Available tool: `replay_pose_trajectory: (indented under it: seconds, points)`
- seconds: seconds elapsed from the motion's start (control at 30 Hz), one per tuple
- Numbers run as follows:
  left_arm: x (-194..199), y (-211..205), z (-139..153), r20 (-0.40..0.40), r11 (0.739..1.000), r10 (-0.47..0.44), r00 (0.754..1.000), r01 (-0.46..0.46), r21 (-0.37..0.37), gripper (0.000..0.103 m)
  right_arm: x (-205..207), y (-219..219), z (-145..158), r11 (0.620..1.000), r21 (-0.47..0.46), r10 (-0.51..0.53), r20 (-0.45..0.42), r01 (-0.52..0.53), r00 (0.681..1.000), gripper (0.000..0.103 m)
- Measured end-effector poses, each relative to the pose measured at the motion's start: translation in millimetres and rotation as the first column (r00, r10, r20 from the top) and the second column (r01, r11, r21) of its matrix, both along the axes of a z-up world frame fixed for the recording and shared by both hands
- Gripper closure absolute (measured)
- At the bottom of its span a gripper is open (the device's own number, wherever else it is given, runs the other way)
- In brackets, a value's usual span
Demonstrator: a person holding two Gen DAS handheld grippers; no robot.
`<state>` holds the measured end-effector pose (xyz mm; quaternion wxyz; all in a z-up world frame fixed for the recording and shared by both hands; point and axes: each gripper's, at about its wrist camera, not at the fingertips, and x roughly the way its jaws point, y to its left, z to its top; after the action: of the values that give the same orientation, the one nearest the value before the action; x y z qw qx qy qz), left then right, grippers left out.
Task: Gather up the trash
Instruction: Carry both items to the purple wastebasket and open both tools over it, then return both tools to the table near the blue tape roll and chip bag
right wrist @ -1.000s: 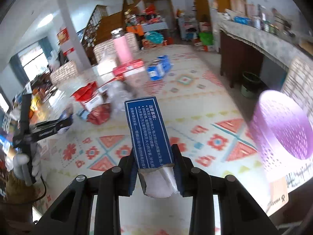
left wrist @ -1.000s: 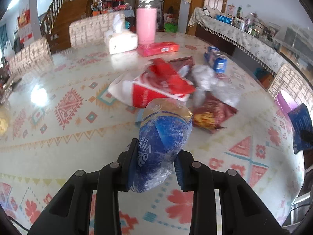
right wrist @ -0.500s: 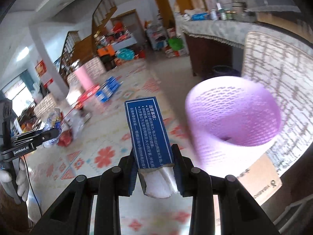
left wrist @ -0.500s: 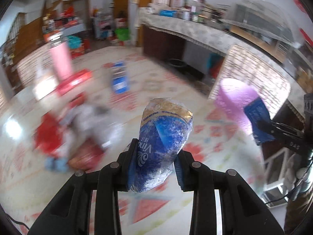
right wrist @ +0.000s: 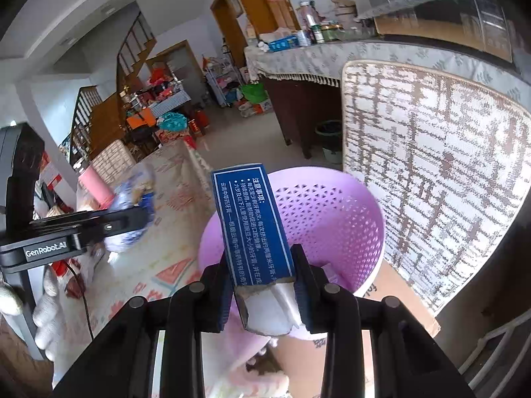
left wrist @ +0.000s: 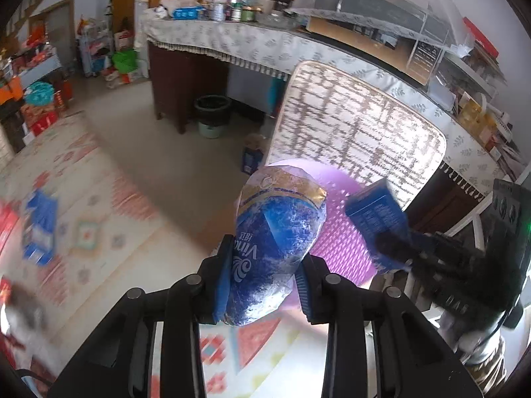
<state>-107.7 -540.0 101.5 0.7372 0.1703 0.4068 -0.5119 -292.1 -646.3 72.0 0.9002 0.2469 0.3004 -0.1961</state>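
Observation:
My left gripper [left wrist: 264, 285] is shut on a crumpled blue and gold tissue wrapper [left wrist: 275, 242]. My right gripper [right wrist: 262, 293] is shut on a long blue carton [right wrist: 252, 225] with white print. A purple perforated basket [right wrist: 348, 219] stands just beyond the table's edge; the carton's far end is over its rim. In the left wrist view the basket [left wrist: 338, 248] lies behind the wrapper, and the right gripper with the blue carton [left wrist: 376, 215] is over it. The left gripper with the wrapper [right wrist: 132, 212] shows blurred at the left of the right wrist view.
A chair back with a patterned cover [left wrist: 358, 132] stands right behind the basket. More trash, including a blue box [left wrist: 38, 225], lies blurred on the patterned tablecloth [left wrist: 83, 232] to the left. A dark bin [left wrist: 212, 112] stands on the floor by a long counter [left wrist: 249, 43].
Both grippers swung right from the table toward the purple basket, each still holding its item. The right carton is now over the basket's rim; the left wrapper is close in front of it.

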Motion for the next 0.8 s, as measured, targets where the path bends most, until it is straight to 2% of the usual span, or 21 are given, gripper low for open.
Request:
replay_pose_trajectory:
  seconds: [0.07, 0.1, 0.13, 0.17, 0.23, 0.4, 0.6, 0.7, 0.8]
  points:
    - [1, -17, -4, -0.001, 1.000, -0.003, 1.000, 0.003, 0.012, 0.057, 6, -12, -3, 1.000, -0.006, -0.016, -0.020, 0.015, 1.000, 0.068]
    - [3, -24, -7, -0.007, 1.000, 0.008, 1.000, -0.008, 0.017, 0.039, 8, -16, -4, 1.000, -0.002, -0.023, -0.023, 0.023, 0.999, 0.067]
    - [3, -28, -8, -0.010, 1.000, 0.015, 1.000, -0.015, 0.014, 0.029, 9, -21, -6, 1.000, 0.012, -0.029, -0.026, 0.029, 0.999, 0.062]
    - [2, -28, -8, -0.009, 1.000, 0.018, 1.000, -0.018, 0.008, 0.029, 10, -24, -7, 0.999, 0.023, -0.029, -0.025, 0.029, 0.999, 0.052]
    - [-1, -26, -9, -0.008, 1.000, 0.011, 1.000, -0.011, 0.006, 0.029, 9, -24, -8, 0.999, 0.030, -0.036, -0.012, 0.036, 0.999, 0.041]
    - [-12, 7, -7, 0.041, 0.999, 0.031, 0.999, -0.031, 0.011, 0.029, 7, -12, -9, 0.999, 0.047, -0.009, 0.011, 0.008, 1.000, 0.041]
    - [-17, 61, -8, 0.022, 0.997, 0.083, 0.996, -0.083, -0.008, 0.029, 15, 22, -11, 0.996, 0.056, 0.066, 0.016, -0.066, 0.998, 0.038]
    - [-16, 97, -7, 0.040, 0.991, 0.129, 0.991, -0.128, -0.023, 0.029, 24, 45, -10, 0.992, 0.054, 0.110, 0.015, -0.111, 0.994, 0.031]
    - [-11, 138, -4, 0.039, 0.983, 0.180, 0.983, -0.178, -0.045, 0.029, 33, 67, -5, 0.991, 0.033, 0.127, 0.043, -0.129, 0.991, 0.018]
